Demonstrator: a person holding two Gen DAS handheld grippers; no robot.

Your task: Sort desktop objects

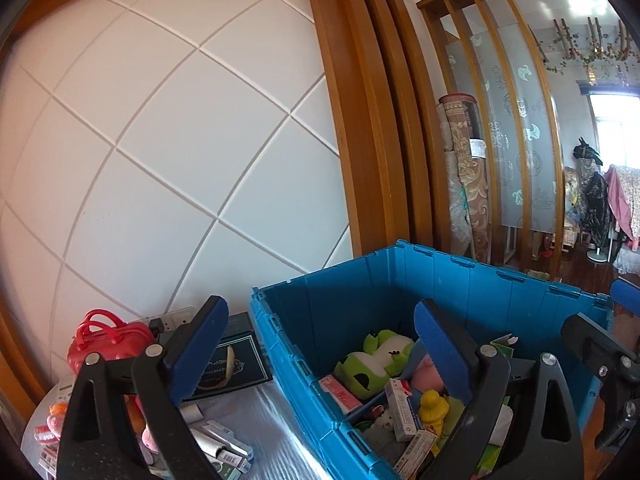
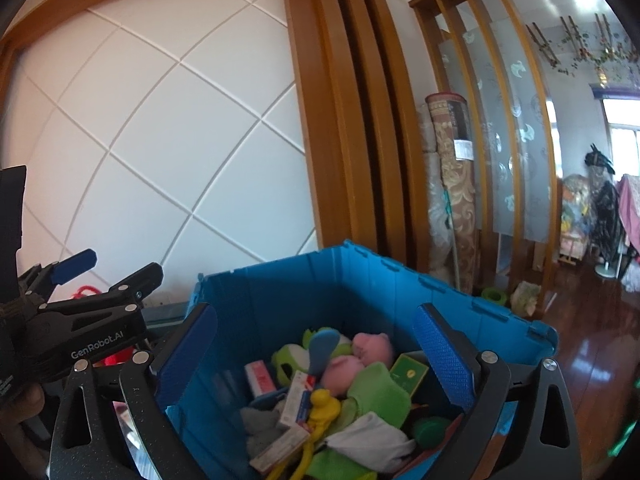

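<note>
A blue plastic crate (image 1: pixel 472 280) (image 2: pixel 304 284) stands on the table, filled with toys and small boxes: a green plush (image 1: pixel 372 360), a pink plush (image 2: pixel 360 356), a yellow toy (image 2: pixel 324 404) and a white cloth (image 2: pixel 372 436). My left gripper (image 1: pixel 320 356) is open and empty, straddling the crate's left wall above the table. My right gripper (image 2: pixel 316 360) is open and empty above the crate's contents. The left gripper also shows at the left of the right wrist view (image 2: pixel 108 272). The right gripper shows at the right edge of the left wrist view (image 1: pixel 612 320).
On the table left of the crate are a red toy bag (image 1: pixel 104 340), a dark box (image 1: pixel 232 364), several small boxes (image 1: pixel 224 444) and pink toys (image 1: pixel 56 420). A white panelled wall stands behind. Rolled carpets (image 1: pixel 464 184) and a wooden screen are at the right.
</note>
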